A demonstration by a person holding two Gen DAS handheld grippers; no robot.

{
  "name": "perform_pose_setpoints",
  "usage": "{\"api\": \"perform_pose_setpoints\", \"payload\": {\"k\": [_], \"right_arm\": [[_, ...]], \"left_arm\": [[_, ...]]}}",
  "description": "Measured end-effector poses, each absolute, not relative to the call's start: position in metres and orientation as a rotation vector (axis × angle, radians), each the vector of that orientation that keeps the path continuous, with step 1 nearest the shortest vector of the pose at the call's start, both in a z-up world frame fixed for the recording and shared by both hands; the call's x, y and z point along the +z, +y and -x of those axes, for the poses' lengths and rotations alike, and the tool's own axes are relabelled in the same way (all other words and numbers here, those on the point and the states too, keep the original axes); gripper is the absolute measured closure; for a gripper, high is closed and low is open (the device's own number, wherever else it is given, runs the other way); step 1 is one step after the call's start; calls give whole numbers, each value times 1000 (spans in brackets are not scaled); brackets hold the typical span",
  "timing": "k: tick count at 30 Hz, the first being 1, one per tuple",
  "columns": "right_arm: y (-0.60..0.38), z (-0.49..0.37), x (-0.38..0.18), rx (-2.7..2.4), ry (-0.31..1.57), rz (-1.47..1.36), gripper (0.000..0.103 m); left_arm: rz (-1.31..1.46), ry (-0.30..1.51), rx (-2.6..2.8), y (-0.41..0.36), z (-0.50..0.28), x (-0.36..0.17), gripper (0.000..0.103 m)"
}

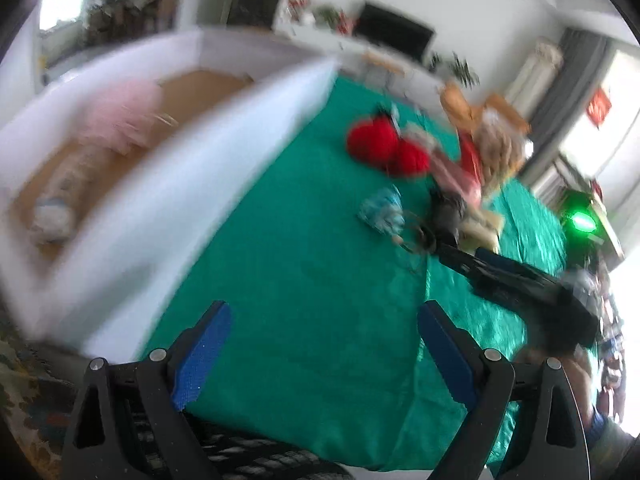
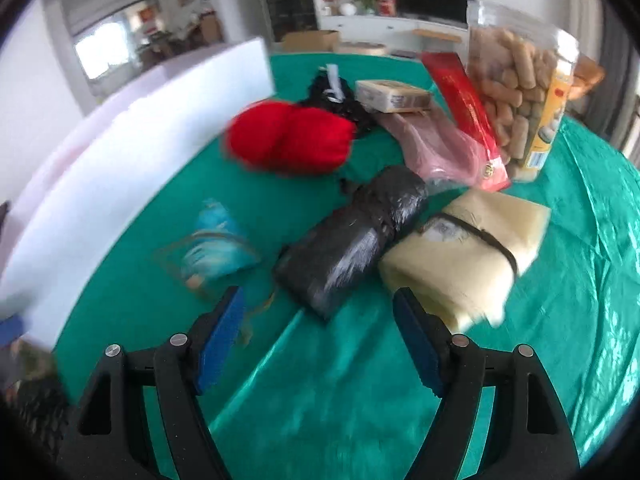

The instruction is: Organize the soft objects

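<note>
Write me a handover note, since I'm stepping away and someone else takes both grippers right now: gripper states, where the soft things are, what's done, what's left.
Left gripper: open, empty, over bare green cloth beside the white box.
Right gripper: open, empty, just short of the black wrapped bundle.
Done: a pink fluffy item and a pale item lie in the box.
Left on the cloth: red plush, blue pouch, black bundle, cream package, pink bag, snack packs behind.
</note>
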State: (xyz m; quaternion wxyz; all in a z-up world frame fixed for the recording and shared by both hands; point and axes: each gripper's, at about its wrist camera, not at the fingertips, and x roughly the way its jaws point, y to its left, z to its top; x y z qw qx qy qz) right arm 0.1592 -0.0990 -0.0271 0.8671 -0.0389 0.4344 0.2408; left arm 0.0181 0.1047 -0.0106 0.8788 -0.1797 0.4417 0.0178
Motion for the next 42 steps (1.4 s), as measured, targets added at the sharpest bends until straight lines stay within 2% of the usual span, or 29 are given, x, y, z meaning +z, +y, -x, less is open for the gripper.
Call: {"api": "perform_pose_setpoints", "payload": {"k": [5, 14, 17, 20, 42], "right_arm": [[-151, -114, -31, 386, 833, 148, 24], [-252, -114, -57, 167, 885, 84, 24], [-255, -117, -60, 162, 895, 57, 22], [-250, -130, -64, 170, 902, 66, 18], [-251, -127, -64, 172, 902, 63, 18]], "left_arm": [[255, 1094, -73, 51, -68, -42, 10], [30, 1060, 2, -9, -99, -64, 9], [8, 1035, 9, -15, -103, -67, 0], [15, 1000, 16, -11, -103, -68, 0], [17, 968, 34, -12, -95, -71, 0]]}}
